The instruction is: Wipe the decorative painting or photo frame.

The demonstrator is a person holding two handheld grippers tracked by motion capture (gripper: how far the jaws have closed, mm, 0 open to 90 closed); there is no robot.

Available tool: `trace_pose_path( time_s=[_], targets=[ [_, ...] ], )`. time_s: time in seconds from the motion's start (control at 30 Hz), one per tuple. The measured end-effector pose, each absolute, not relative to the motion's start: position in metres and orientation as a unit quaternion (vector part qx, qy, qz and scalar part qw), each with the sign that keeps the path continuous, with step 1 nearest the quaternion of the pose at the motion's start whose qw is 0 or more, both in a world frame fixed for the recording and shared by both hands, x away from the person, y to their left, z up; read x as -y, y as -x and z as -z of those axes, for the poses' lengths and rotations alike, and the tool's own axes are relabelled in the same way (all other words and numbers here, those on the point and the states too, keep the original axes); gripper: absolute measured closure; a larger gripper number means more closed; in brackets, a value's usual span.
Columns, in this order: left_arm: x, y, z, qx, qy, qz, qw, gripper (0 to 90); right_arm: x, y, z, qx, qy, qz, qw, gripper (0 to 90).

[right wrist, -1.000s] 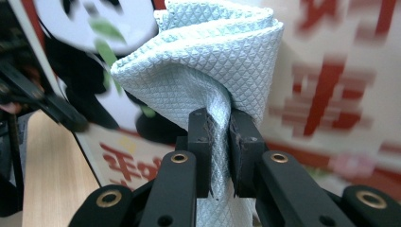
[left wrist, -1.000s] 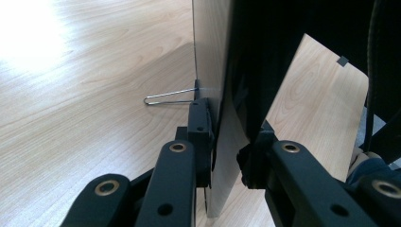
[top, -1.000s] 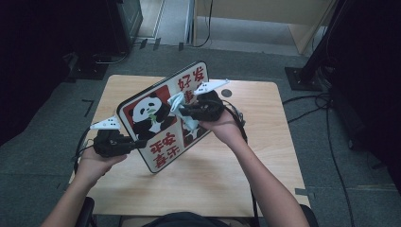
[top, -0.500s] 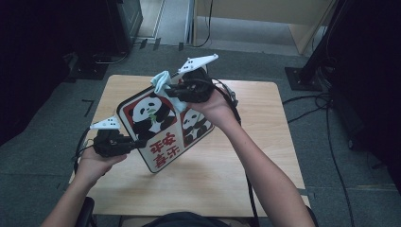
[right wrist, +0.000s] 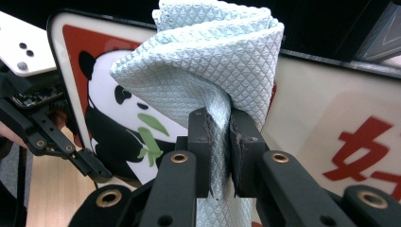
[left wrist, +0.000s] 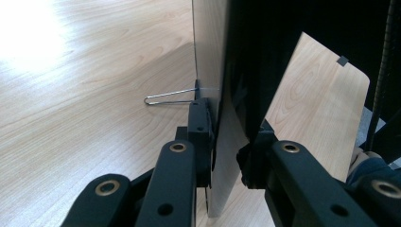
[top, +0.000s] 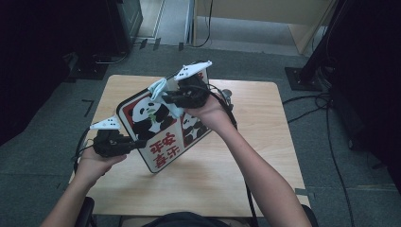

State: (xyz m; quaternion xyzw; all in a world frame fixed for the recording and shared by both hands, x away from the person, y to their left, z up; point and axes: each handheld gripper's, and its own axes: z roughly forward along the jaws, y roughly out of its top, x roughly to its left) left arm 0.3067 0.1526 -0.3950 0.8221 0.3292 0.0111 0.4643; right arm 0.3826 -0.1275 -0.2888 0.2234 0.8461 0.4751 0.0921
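Sign [top: 161, 130]: flat rigid board with rounded corners, glossy cream face, red panel, black-and-white panda print, red characters. Held tilted above the table [top: 265, 156], lower corner close to the wood; contact unclear. Left gripper view shows its thin pale edge [left wrist: 222, 156] end-on, with a bent wire clip [left wrist: 170, 96] sticking out of its side.

Left gripper [top: 137, 143] is clamped on the sign's lower left edge, pads pressing both faces.

Cloth [right wrist: 208, 71]: pale blue-grey, embossed diamond weave, folded into a thick soft wad. Right gripper [right wrist: 220, 142] pinches it tight, jaws nearly together with fabric squeezed between them. In the high view the cloth [top: 163, 92] sits against the sign's upper part, near the panda.

Both grippers are black linkage arms with brass-coloured pivots; each has a white three-cornered plate on top.

Table: light wood-grain laminate, rounded corners, strong glare patch in the left gripper view. Floor [top: 56, 189] is grey carpet, cables [top: 331, 142] trail across it on the right. Dark equipment around the table; a pale wooden unit [top: 265, 14] at the back.
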Motion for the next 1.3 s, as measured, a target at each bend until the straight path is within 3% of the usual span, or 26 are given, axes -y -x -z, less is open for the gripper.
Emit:
trace_pose_path(
  time_s=[1.3],
  targets=[
    [-0.152, -0.306, 0.395, -0.325, -0.823, -0.01, 0.465, 77.1, 0.144, -0.369, 0.366, -0.848, -0.249, -0.466, 0.046, 80.7]
  ],
)
